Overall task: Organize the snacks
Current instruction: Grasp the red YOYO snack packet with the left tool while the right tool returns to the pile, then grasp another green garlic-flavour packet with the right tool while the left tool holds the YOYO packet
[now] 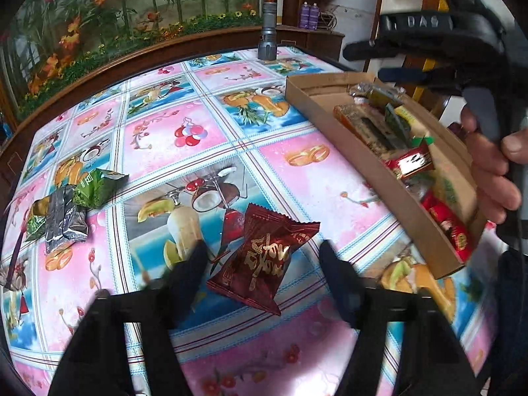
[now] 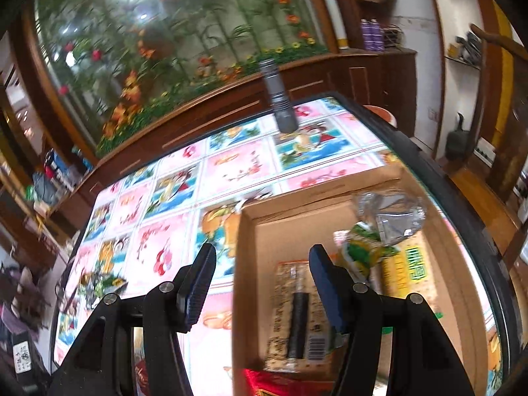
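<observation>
**Red packet next, box waiting**

Dark red foil is what we are after: a red packet with gold lettering lies flat on the tabletop, and our left tool sits low over it with its fingers spread wide, one on each side of the wrapper. Neither finger looks to be touching it yet, though blur makes contact hard to rule out. We judge this to be the reach before a grasp.

Our right tool is also spread apart and holds nothing. It hangs above the near-left wall of the box, one finger over the tabletop and the other over the box's inside. The cardboard box stands at the right part of the tabletop and already carries several snacks: a long bar, a green packet, a silver pouch and red wrappers at the near end. Sorting therefore seems well along, not done.

Still loose on the tabletop, well apart from the box, is a small heap of green and silver packets at the far left. A grey torch stands upright at the far edge and is no snack.

Next, we think the left tool must close on the red packet across its puffy middle, lift it clear, and carry it right to the box. Foil is slippery, so a pinch at the crimped edge could let it slide out.
</observation>
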Demonstrator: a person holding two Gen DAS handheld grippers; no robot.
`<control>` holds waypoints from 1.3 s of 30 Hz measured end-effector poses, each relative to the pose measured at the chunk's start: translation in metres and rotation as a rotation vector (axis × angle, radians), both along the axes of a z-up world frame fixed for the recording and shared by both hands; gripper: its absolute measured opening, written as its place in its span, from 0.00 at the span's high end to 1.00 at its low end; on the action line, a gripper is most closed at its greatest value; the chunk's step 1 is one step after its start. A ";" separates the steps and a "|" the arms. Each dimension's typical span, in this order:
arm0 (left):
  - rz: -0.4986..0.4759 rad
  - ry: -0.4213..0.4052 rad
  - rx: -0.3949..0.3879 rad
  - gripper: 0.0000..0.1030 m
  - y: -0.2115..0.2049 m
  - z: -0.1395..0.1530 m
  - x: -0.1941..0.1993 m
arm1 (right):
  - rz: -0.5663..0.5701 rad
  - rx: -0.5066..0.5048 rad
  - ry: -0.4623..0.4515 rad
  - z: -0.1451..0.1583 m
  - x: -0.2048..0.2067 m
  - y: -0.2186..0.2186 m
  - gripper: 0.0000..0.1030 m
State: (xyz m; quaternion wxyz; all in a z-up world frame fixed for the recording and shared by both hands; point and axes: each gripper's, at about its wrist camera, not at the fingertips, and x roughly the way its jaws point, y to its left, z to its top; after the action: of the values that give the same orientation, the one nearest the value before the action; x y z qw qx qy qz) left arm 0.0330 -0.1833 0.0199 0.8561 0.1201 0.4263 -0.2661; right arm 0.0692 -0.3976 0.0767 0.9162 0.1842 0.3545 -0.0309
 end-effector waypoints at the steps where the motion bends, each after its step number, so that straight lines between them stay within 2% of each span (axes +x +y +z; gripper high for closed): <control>1: 0.005 0.006 0.011 0.63 -0.001 -0.003 0.001 | 0.007 -0.003 -0.001 0.000 0.000 0.002 0.38; 2: 0.012 0.011 0.018 0.67 0.001 -0.004 0.002 | 0.017 -0.008 -0.003 0.000 0.000 0.005 0.38; 5: 0.035 0.013 0.010 0.68 0.005 -0.004 0.004 | 0.027 -0.014 -0.011 0.000 0.000 0.009 0.38; 10: 0.115 -0.004 -0.073 0.69 0.032 0.013 0.012 | 0.088 0.026 0.002 -0.005 0.004 0.023 0.38; 13: 0.162 -0.013 -0.126 0.69 0.053 0.024 0.017 | 0.147 0.022 0.012 -0.008 0.005 0.042 0.38; 18: 0.253 -0.066 -0.133 0.68 0.086 0.037 0.024 | 0.291 0.022 0.047 -0.020 0.007 0.083 0.38; 21: 0.351 -0.105 -0.157 0.68 0.128 0.047 0.027 | 0.377 0.007 0.053 -0.025 0.007 0.103 0.38; 24: 0.457 -0.100 -0.212 0.68 0.170 0.050 0.034 | 0.414 -0.019 0.032 -0.027 0.004 0.114 0.38; 27: 0.541 -0.125 -0.171 0.68 0.192 0.048 0.040 | 0.490 -0.039 0.011 -0.030 0.003 0.132 0.40; 29: 0.568 -0.127 -0.162 0.68 0.200 0.047 0.042 | 0.542 -0.018 0.044 -0.035 0.009 0.150 0.42; 33: 0.604 -0.159 -0.160 0.68 0.209 0.050 0.041 | 0.532 0.091 0.118 -0.043 0.034 0.176 0.42; 35: 0.612 -0.179 -0.146 0.68 0.210 0.050 0.042 | 0.482 0.113 0.160 -0.045 0.057 0.186 0.42; 39: 0.605 -0.159 -0.157 0.68 0.212 0.047 0.042 | 0.428 0.172 0.222 -0.045 0.099 0.204 0.42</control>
State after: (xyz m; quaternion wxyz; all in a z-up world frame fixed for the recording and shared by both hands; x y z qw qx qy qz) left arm 0.0751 0.0291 0.0671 0.9337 -0.0580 0.3527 -0.0215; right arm 0.1681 -0.1939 0.0312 0.8382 0.1778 0.4853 0.1741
